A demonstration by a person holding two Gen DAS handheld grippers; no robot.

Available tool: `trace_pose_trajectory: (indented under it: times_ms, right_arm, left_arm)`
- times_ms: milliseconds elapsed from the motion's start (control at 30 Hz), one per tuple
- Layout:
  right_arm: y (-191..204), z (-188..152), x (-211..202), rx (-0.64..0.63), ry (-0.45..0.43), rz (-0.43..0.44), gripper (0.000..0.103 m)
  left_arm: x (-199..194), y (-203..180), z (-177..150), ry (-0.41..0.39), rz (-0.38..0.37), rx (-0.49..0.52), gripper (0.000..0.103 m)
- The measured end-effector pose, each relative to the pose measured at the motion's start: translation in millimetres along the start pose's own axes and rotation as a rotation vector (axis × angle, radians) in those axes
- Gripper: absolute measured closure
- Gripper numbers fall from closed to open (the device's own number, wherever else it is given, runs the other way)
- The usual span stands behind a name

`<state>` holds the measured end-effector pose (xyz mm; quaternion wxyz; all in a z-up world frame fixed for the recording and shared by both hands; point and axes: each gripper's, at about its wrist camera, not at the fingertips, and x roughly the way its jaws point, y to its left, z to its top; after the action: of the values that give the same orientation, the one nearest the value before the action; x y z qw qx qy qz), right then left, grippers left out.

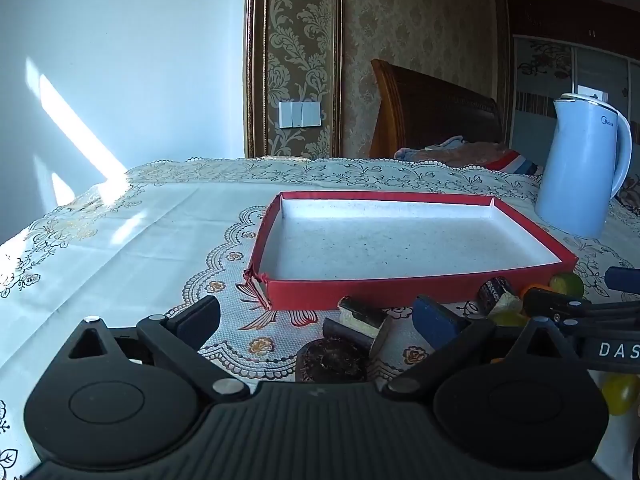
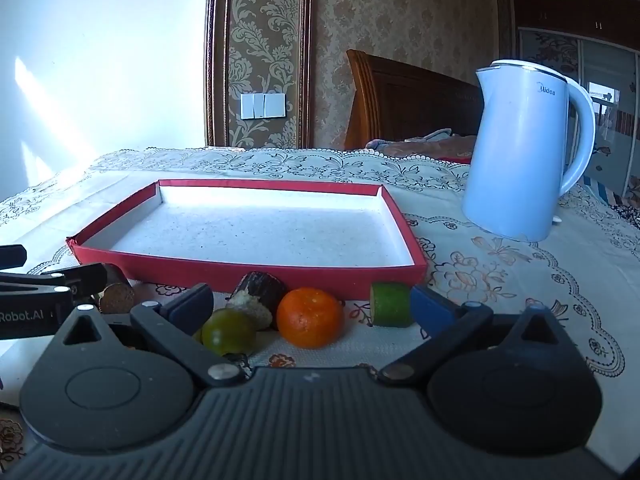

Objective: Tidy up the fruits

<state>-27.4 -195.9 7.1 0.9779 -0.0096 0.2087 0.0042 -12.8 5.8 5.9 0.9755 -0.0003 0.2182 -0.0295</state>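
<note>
A shallow red box lid (image 2: 256, 270) with a white, speckled inside is seen lying on a lace-patterned tablecloth (image 2: 500, 264); nothing is seen inside it. The fruits are gathered on the cloth just in front of its near wall. In the right wrist view, an orange mandarin (image 2: 310, 317) is found at the centre, with a small green round fruit (image 2: 228, 331) just to its left and a dark-skinned cut piece with pale flesh (image 2: 258, 296) behind the two, close to the lid's wall. A green cut piece (image 2: 390, 304) is placed to the right of the mandarin, just beside the blue pad of one finger. The right gripper (image 2: 312, 306) is held with its fingers spread wide, and nothing is clamped between them; the mandarin and the green fruit lie within the gap without being touched.

In the left wrist view, the left gripper (image 1: 316, 318) is likewise shown fully apart and empty. Between its fingers a dark cut piece (image 1: 366, 320) and a dark round fruit (image 1: 332, 360) are seen resting on the cloth, apart from the pads. The other gripper is seen at the right edge of this view.

A pale blue kettle (image 2: 524, 152) is stood on the cloth to the right of the lid, further back
</note>
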Motion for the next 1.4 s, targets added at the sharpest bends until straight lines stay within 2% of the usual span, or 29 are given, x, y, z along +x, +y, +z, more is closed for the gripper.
trace_pose_trajectory:
  times_ms: [300, 633, 967, 1400]
  right_arm:
    - [-0.2, -1.0, -0.2, -0.023, 0.008, 0.009, 0.0]
    - [2.5, -2.3, 3.7, -0.027, 0.033, 0.005, 0.0]
    - [4.8, -2.4, 8.7, -0.033, 0.033, 0.002, 0.0]
    - [-3.9, -2.4, 8.2, -0.037, 0.079, -0.005, 0.0]
  left_arm:
    - [6.0, 7.4, 0.0, 0.035, 0.004, -0.035, 0.0]
    - [6.0, 0.2, -2.6, 0.029, 0.002, 0.007, 0.0]
    - [6.7, 0.3, -3.1, 0.031, 0.004, 0.008, 0.0]
    - [7.1, 0.4, -3.4, 0.032, 0.003, 0.012, 0.0]
